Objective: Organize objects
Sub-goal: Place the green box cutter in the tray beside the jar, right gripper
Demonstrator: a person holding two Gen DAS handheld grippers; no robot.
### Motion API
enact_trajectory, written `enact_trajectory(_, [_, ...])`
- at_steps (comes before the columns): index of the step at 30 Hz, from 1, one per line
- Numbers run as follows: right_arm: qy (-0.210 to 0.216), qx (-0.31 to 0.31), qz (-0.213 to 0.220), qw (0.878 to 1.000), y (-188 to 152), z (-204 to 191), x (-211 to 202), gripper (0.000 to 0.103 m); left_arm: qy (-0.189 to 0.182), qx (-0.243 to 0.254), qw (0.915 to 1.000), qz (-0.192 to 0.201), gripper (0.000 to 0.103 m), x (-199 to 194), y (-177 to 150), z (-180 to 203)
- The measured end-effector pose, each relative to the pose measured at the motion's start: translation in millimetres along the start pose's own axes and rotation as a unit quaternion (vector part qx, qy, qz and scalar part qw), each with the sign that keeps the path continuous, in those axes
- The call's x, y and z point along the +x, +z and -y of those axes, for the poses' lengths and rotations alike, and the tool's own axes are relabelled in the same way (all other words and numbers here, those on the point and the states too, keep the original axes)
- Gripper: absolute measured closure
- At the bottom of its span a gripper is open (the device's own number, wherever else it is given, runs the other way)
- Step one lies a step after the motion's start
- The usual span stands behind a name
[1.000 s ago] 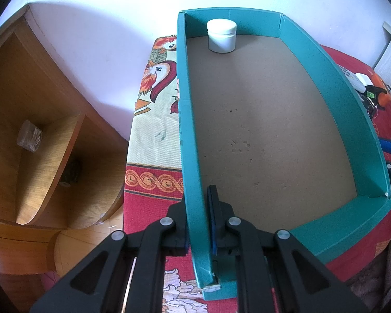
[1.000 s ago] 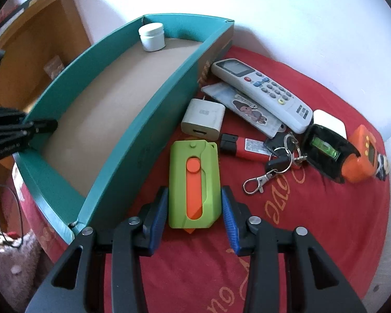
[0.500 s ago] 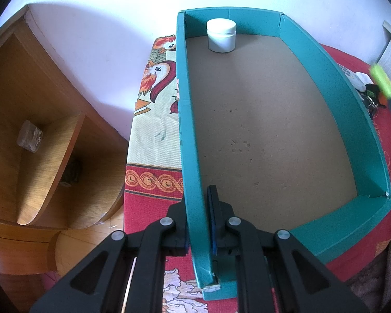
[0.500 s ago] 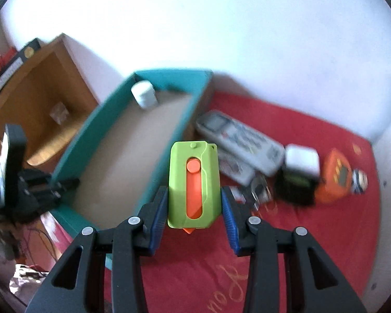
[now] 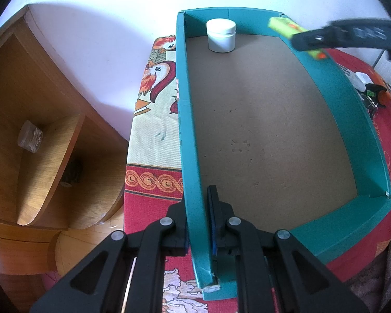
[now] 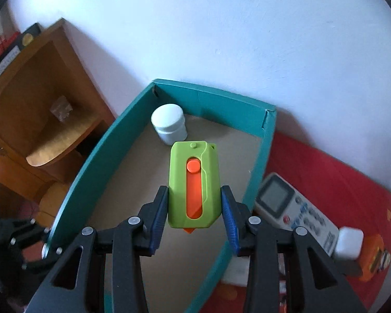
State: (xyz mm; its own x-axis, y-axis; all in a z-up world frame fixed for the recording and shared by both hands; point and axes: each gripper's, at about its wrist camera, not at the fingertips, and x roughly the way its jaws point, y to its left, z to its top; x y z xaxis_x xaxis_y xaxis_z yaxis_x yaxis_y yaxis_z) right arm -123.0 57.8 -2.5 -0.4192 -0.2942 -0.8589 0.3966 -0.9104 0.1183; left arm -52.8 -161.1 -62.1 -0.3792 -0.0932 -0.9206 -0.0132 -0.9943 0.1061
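Over teal box (image 6: 96, 172), green cutter (image 6: 194, 185) lifted

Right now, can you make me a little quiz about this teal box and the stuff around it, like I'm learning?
1. True or false: the white jar stands inside the teal box.
2. What do the right gripper fingers hold?
A. remote control
B. green and orange cutter
C. keys
3. Fill in: the left gripper is clamped on the box's ____.

Key:
1. True
2. B
3. Side wall
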Motion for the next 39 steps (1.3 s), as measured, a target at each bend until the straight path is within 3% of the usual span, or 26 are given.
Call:
enact_trajectory(13, [-0.038,-0.030,-0.055,0.997,43,-2,66,0.063,0.001,-0.001,1.0000,0.000,0.094,0,0,0])
enact_trajectory(21, [-0.064,-0.051,-0.063,0.995,52,-11,86,0.063,0.001,-0.003,1.0000,0.001,0.094,0,-1,-1])
enact_trajectory(25, [-0.063,-0.045,-0.054,0.995,52,-12,85,0.062,0.002,-0.003,1.0000,0.001,0.094,0,-2,-2])
enact_trajectory(30, [-0.029,-0.021,-0.040,0.999,52,-11,73,0.062,0.002,-0.003,1.0000,0.001,0.094,0,-2,-2])
enact_trajectory(39, [0.002,0.011,0.007,1.000,28,-3,12,0.061,0.002,-0.003,1.0000,0.001,0.094,1,-2,-2])
